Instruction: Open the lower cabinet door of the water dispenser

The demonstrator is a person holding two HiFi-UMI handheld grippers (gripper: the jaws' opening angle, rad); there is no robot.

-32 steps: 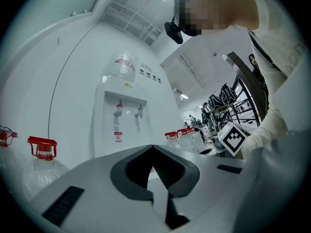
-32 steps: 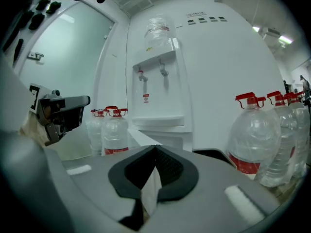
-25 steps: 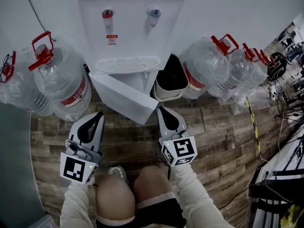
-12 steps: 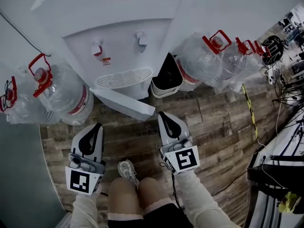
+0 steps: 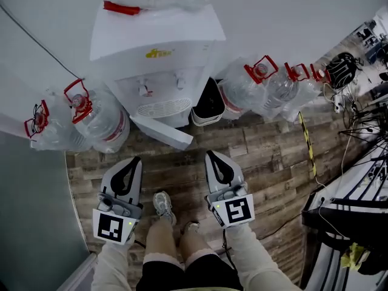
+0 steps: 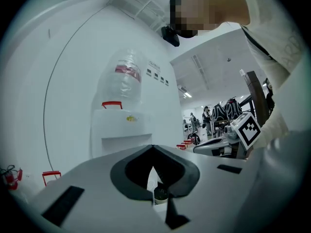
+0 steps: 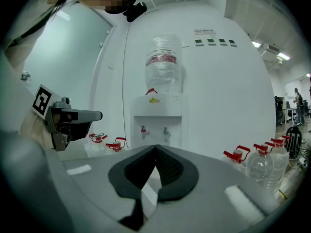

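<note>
The white water dispenser [image 5: 159, 41] stands against the wall with a bottle on top. Its lower cabinet door [image 5: 162, 132] stands swung open, jutting out over the wood floor. My left gripper [image 5: 136, 160] and right gripper [image 5: 212, 154] are held side by side in front of it, well back from the door and touching nothing. Both are shut and empty. The right gripper view looks level at the dispenser [image 7: 156, 115] over the closed jaw tips of the right gripper [image 7: 156, 147]. In the left gripper view the dispenser [image 6: 121, 130] shows beyond the left gripper [image 6: 152, 147].
Large water bottles with red handles stand left [image 5: 100, 123] and right [image 5: 245, 93] of the dispenser. A black bin [image 5: 209, 102] sits beside the open door. Cables and dark equipment [image 5: 357, 138] crowd the right edge. A grey panel [image 5: 30, 193] is at the left. The person's shoes [image 5: 163, 205] are below.
Both grippers and the head camera have risen well above the floor, so the dispenser and its open door look smaller and farther. The door stays open and both grippers stay shut.
</note>
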